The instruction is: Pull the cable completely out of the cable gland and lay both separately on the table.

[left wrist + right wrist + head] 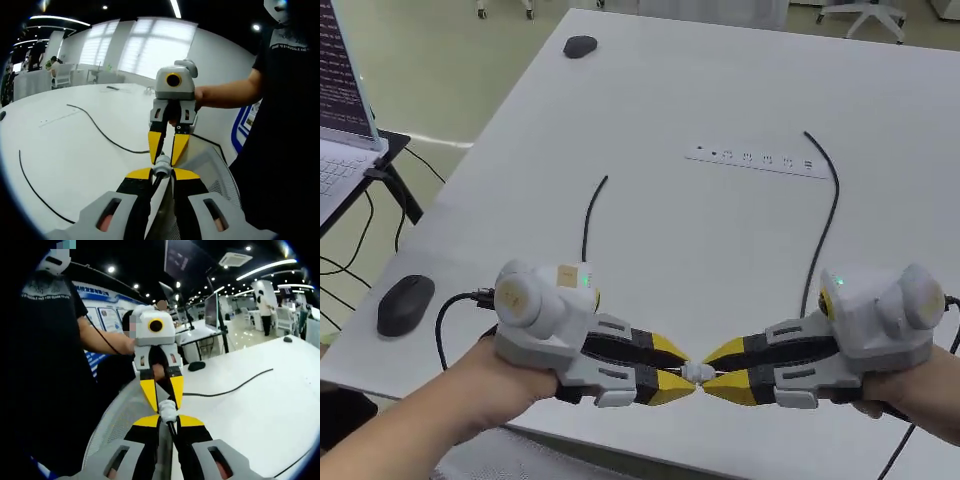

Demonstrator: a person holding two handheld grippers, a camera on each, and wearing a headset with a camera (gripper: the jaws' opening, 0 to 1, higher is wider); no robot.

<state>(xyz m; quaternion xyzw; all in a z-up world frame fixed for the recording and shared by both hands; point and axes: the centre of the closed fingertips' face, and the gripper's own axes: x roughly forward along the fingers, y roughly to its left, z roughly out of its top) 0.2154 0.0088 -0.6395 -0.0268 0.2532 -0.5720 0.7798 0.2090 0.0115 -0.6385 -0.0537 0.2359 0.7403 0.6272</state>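
Cable gland (697, 373) | clamped from both ends: left gripper (682, 379) fingers, right gripper (713, 377) fingers | over near table (720, 250) edge

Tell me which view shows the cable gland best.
The right gripper view: the cable gland sits large and pale between the meeting jaw tips. The left gripper view shows it smaller and greyer; the head view, tiny.

2 grippers (682, 378) (712, 376); 1 cable gland (697, 373); 2 loose cables (588, 215) (827, 230); 2 mice (580, 46) (406, 303); 1 power strip (755, 160)

Open table (710, 240) lies between a short cable (588, 220) and a longer cable (833, 205), power strip (755, 160) beyond, mouse (405, 303) at left.
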